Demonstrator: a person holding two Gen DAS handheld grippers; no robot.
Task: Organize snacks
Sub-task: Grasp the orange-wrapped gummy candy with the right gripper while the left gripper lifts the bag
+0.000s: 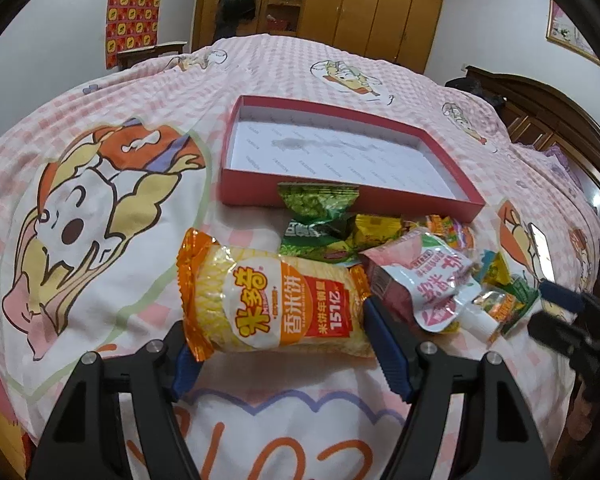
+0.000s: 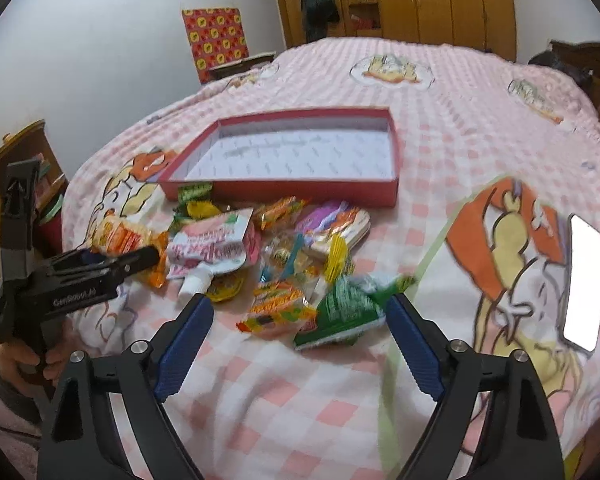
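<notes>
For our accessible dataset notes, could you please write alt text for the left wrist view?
The left tool straddles an orange-and-yellow rice cracker packet on a pink checked bedsheet, jaws open. Behind it lie a pile of small snacks and an empty red box.

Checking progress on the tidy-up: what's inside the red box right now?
No snacks: the red box shows only its white printed lining with a grey smudge. A green packet leans on its near wall outside. That wall hides a strip of the floor.
</notes>
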